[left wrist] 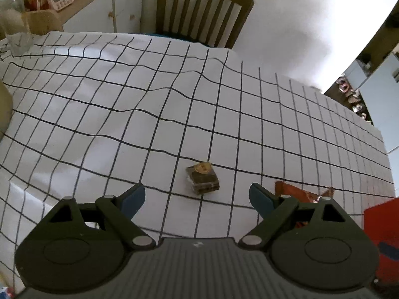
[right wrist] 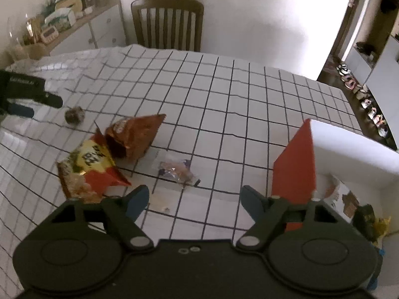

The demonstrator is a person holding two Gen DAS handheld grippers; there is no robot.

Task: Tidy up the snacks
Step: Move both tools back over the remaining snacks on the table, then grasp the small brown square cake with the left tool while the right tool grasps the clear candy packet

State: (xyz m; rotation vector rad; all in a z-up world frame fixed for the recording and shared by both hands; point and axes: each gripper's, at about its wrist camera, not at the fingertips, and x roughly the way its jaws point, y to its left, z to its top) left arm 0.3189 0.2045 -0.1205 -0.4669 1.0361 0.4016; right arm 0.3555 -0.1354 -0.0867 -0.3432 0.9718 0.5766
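A small dark wrapped snack (left wrist: 202,178) with a gold seal lies on the checked tablecloth just ahead of my open, empty left gripper (left wrist: 197,196). It also shows in the right wrist view (right wrist: 74,115), next to the left gripper (right wrist: 30,102). My right gripper (right wrist: 194,198) is open and empty above a small clear-wrapped snack (right wrist: 175,170). A red and yellow snack bag (right wrist: 87,172) and a brown snack bag (right wrist: 134,134) lie to its left. A red and white box (right wrist: 296,167) stands at the right with several snacks (right wrist: 361,214) inside.
A wooden chair (right wrist: 167,22) stands at the table's far edge. A sideboard (right wrist: 82,30) with clutter is at the back left. The red box (left wrist: 381,239) and the brown bag (left wrist: 299,194) show at the right of the left wrist view. A glass (left wrist: 17,42) stands far left.
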